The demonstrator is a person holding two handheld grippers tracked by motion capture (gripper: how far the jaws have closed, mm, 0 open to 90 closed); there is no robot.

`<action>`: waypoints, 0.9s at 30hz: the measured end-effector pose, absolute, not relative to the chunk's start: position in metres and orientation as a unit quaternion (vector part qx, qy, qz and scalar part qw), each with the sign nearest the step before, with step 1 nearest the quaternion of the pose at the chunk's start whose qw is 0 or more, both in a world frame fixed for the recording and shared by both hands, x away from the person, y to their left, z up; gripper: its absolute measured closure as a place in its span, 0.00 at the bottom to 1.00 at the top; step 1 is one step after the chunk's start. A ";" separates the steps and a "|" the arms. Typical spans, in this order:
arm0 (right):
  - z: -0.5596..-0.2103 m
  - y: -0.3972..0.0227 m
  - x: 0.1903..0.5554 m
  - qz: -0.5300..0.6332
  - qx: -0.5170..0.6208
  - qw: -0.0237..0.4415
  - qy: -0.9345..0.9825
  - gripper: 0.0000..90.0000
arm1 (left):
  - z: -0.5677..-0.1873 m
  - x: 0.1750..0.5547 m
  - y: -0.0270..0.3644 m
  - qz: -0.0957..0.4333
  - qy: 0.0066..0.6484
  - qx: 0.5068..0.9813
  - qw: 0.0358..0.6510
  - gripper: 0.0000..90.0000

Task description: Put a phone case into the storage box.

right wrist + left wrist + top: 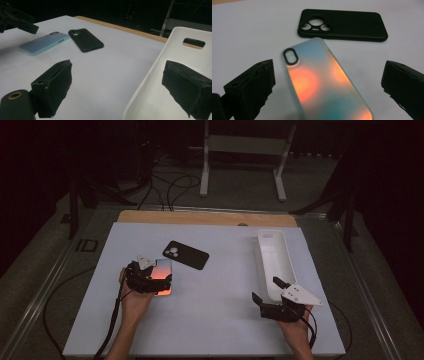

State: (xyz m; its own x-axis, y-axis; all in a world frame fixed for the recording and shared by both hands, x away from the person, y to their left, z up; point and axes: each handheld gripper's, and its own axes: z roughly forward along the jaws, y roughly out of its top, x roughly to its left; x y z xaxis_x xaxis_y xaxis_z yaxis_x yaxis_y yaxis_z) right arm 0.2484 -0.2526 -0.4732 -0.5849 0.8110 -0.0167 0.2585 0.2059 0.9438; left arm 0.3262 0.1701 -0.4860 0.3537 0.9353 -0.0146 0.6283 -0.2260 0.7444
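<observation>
Left gripper view: the iridescent frosted phone case is seen lying flat on the white desk between open jaws, not yet gripped, while the long white plastic tray is straddled by the right gripper, also open.

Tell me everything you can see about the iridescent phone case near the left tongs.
The iridescent phone case lies flat on the white table, back side up, just near of the black phone case. It looks like frosted, glossy plastic, shimmering orange and teal, with rounded corners and a dark-rimmed oval camera opening. The left tongs stand open around it, not touching it.
</observation>
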 end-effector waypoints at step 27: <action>-0.474 -0.251 0.247 0.507 0.365 0.274 0.732 0.10 | -0.508 0.338 0.153 0.203 0.554 0.753 0.292 0.00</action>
State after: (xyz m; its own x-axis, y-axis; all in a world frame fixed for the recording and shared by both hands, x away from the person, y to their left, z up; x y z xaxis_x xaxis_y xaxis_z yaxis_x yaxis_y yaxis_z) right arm 0.2475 -0.2512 -0.4737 -0.5840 0.8111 -0.0317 0.2558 0.2209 0.9411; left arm 0.3378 0.1531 -0.5083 0.3027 0.9529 -0.0176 0.7158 -0.2152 0.6643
